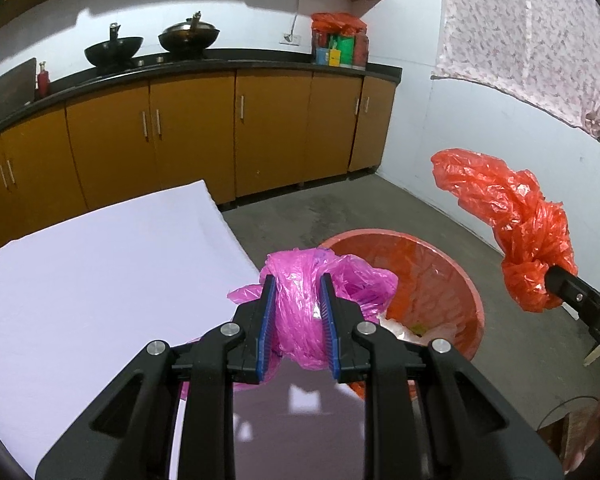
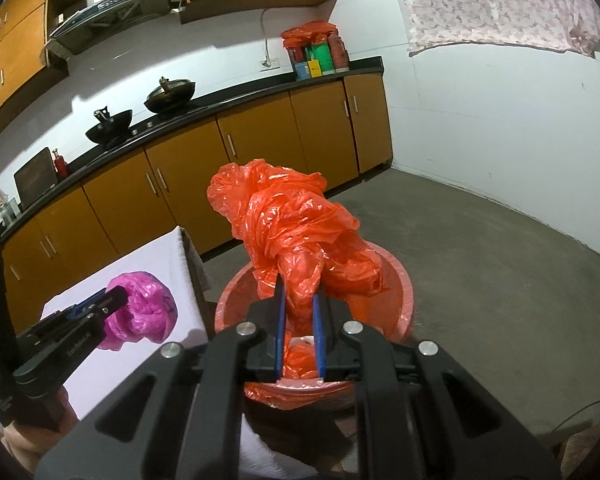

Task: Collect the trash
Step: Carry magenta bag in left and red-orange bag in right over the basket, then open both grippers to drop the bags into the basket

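My left gripper is shut on a crumpled pink plastic bag and holds it over the right edge of the white table, beside the bin. My right gripper is shut on a crumpled red plastic bag and holds it in the air above the red bin. The bin has a red liner and some trash inside. In the right wrist view the pink bag and the left gripper show at lower left. In the left wrist view the red bag hangs at right.
Orange kitchen cabinets with a black counter run along the back wall, with two woks and boxes under a red bag. A patterned cloth hangs at upper right. Grey concrete floor surrounds the bin.
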Available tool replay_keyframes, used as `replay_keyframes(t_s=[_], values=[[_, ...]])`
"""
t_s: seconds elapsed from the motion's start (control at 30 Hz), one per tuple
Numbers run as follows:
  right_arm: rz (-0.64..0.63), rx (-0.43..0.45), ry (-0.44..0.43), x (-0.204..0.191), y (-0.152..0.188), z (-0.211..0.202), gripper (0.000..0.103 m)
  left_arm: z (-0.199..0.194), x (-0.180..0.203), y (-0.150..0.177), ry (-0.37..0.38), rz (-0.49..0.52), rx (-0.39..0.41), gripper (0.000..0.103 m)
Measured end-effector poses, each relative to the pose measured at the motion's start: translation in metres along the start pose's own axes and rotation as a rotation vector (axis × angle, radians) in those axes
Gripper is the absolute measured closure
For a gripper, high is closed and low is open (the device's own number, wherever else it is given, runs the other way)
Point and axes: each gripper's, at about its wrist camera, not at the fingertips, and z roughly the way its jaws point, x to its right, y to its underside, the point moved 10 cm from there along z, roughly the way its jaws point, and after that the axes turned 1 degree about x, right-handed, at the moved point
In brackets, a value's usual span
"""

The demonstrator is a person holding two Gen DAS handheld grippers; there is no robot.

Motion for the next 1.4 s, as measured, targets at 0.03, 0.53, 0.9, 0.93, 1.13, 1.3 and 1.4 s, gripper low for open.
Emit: replay_keyframes(t_s=[0.03, 0.53, 0.9, 0.93, 1.13, 1.3, 1.4], values=[[0.002, -0.002, 0.001, 0.0, 0.0, 0.002, 0.09, 0.001, 0.003, 0.001, 0.004, 0.002, -0.001, 0.081], [0.033, -0.03, 0.021, -0.003, 0.005, 0.03, 0.09, 0.032, 0.032, 0.009, 0.07, 0.04, -0.035, 0.081], [0.089, -0.059, 0.015, 0.011, 0.002, 0.071, 0.089, 0.073, 0.061, 0.013, 0.135, 0.074, -0.087, 0.08], [0.103, -0.057, 0.005, 0.012, -0.001, 0.076, 0.085, 0.077, 0.063, 0.014, 0.141, 0.077, -0.094, 0.08], [0.129, -0.061, -0.007, 0.027, 0.001, 0.093, 0.065, 0.099, 0.057, 0.026, 0.142, 0.049, -0.149, 0.059], [0.132, -0.061, 0.051, 0.044, 0.015, 0.085, 0.039, 0.094, 0.042, 0.033, 0.127, 0.021, -0.158, 0.044], [0.079, -0.018, 0.127, 0.045, 0.016, 0.068, 0.014, 0.078, 0.029, 0.034, 0.104, 0.003, -0.138, 0.031]])
